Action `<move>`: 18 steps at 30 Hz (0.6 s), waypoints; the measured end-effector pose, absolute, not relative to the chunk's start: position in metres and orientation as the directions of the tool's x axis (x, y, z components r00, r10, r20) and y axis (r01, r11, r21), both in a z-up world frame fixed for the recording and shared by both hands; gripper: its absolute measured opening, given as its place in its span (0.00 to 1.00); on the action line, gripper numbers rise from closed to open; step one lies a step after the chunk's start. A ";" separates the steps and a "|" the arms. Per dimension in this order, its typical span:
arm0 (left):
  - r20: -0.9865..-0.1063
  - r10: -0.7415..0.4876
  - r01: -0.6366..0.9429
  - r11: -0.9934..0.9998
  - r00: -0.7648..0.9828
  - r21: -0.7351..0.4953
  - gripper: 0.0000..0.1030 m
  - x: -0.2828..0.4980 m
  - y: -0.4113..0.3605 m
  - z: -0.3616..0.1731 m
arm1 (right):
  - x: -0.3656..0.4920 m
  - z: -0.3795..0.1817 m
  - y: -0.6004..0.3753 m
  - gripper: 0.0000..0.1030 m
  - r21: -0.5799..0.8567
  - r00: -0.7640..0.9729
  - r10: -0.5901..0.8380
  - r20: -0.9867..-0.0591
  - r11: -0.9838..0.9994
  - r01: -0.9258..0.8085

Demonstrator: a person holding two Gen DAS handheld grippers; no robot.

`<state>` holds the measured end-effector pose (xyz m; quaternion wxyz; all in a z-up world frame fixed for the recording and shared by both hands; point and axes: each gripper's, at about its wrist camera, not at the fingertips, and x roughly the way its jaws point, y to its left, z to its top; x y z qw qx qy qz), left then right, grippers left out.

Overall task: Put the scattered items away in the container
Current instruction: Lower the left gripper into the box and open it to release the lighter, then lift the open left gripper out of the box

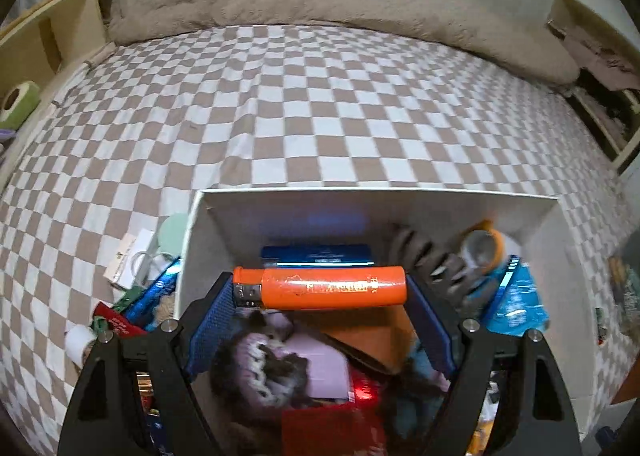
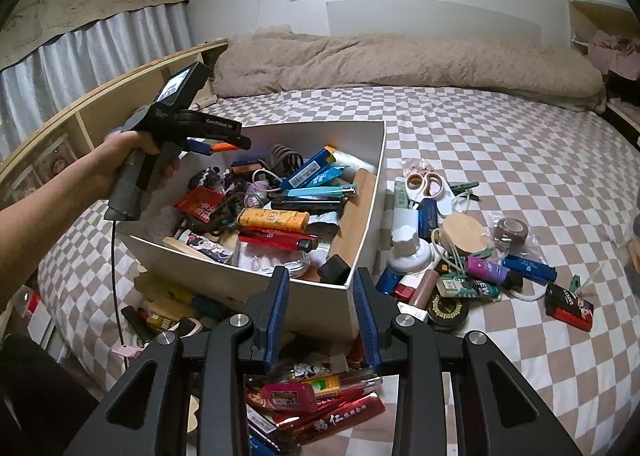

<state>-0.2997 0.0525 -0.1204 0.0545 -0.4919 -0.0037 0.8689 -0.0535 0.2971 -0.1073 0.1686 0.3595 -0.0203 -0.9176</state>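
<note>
My left gripper [image 1: 320,290] is shut on an orange lighter [image 1: 332,288], held crosswise by its two ends between the blue pads. It hangs over the white box [image 1: 400,204], which is crowded with lighters, hair ties and small packets. In the right wrist view a hand holds that left gripper [image 2: 218,146] above the box's [image 2: 378,160] far left side, the orange lighter [image 2: 224,147] showing at its tip. My right gripper [image 2: 320,276] sits low at the box's near corner with its jaws close together and nothing clearly between them.
The box stands on a checked bedsheet [image 2: 500,144]. A heap of loose lighters, tape rolls and bottles [image 2: 460,256] lies right of it, with more items [image 2: 312,396] under my right gripper and others [image 2: 168,312] at the box's front left. A beige duvet [image 2: 400,60] lies at the back.
</note>
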 end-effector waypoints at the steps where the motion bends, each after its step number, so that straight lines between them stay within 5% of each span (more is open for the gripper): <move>1: -0.852 0.102 -0.093 -0.994 -0.514 -0.063 0.81 -0.299 0.052 -0.121 | -0.054 -0.108 0.297 0.32 0.162 -0.682 -0.326 -0.655 -0.942 0.295; 6: -0.836 0.144 -0.113 -0.989 -0.530 -0.099 0.99 -0.295 0.055 -0.118 | -0.054 -0.109 0.296 0.32 0.164 -0.677 -0.329 -0.658 -0.941 0.297; 18: -0.822 0.114 -0.110 -0.992 -0.558 -0.063 1.00 -0.279 0.059 -0.108 | -0.051 -0.105 0.296 0.32 0.161 -0.689 -0.329 -0.646 -0.941 0.298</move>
